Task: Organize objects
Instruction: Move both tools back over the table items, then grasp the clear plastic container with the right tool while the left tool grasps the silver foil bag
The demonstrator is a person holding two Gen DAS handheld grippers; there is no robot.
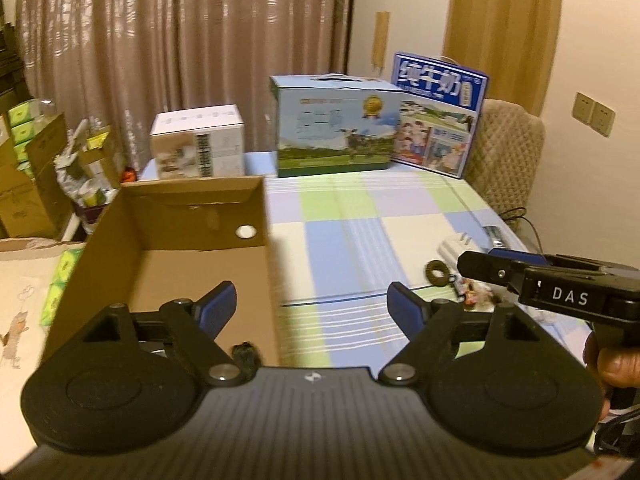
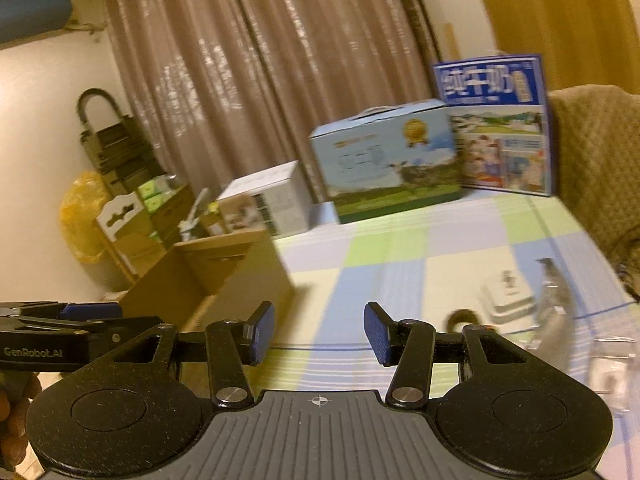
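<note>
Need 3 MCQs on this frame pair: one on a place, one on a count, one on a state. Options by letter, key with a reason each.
1. Where does the open brown cardboard box sit on the checked tablecloth?
A. at its left edge
B. at its far right corner
C. on the chair

2. How many printed cartons stand along the table's far side?
A. one
B. three
C. five

3. What is between the fingers of the right gripper?
A. a ring
B. a white plug
C. nothing

Key: 1 A, the box lies left of the cloth in both views. 2 B, a white carton, a milk carton with a cow and a blue carton. 3 C, only tablecloth shows in the gap.
</note>
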